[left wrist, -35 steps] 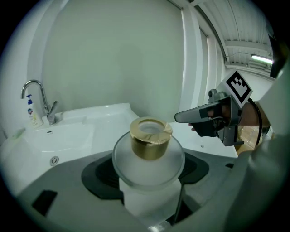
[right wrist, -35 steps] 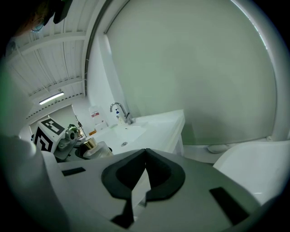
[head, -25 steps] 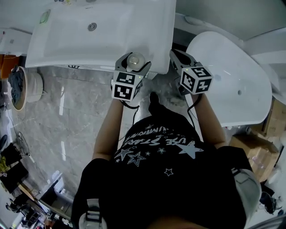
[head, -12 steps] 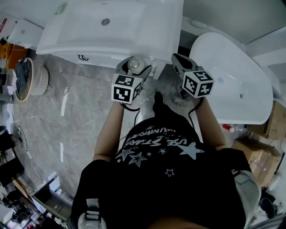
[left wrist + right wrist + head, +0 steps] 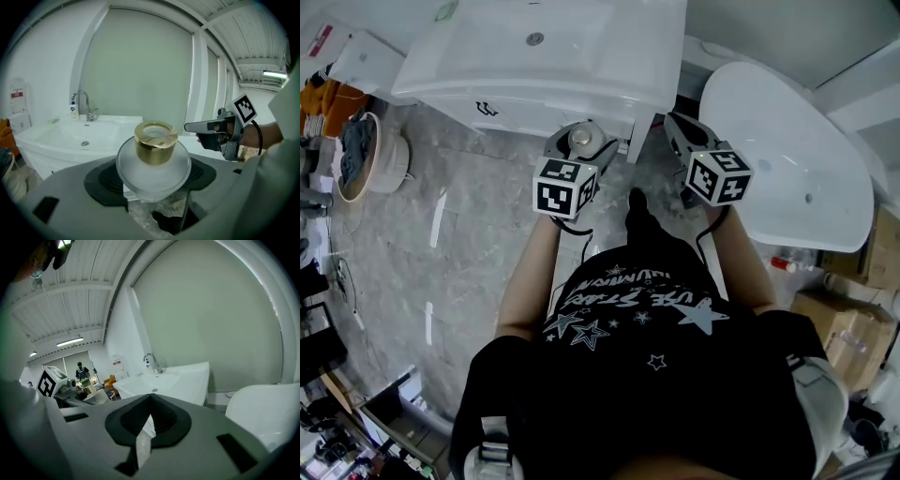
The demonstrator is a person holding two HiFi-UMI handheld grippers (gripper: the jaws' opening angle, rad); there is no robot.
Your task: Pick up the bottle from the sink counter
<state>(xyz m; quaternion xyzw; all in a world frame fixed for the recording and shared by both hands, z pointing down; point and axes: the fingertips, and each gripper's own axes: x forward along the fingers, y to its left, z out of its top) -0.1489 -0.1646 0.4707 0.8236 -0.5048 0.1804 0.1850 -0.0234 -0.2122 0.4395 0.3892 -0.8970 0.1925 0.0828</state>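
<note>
Two claws are hovering just in front of the white sink [image 5: 609,56], past its worktop edge and over the grey marbled floor [image 5: 450,206]. We are pinching the frosted, gold-capped bottle [image 5: 154,154] in our left claw [image 5: 578,148], lifted clear of the sink. Our right claw [image 5: 149,418] is staying pressed together with nothing in it, between the sink and a white bathtub [image 5: 797,169]. A pale green wall [image 5: 140,70] is rising behind the sink's tap [image 5: 83,102].
</note>
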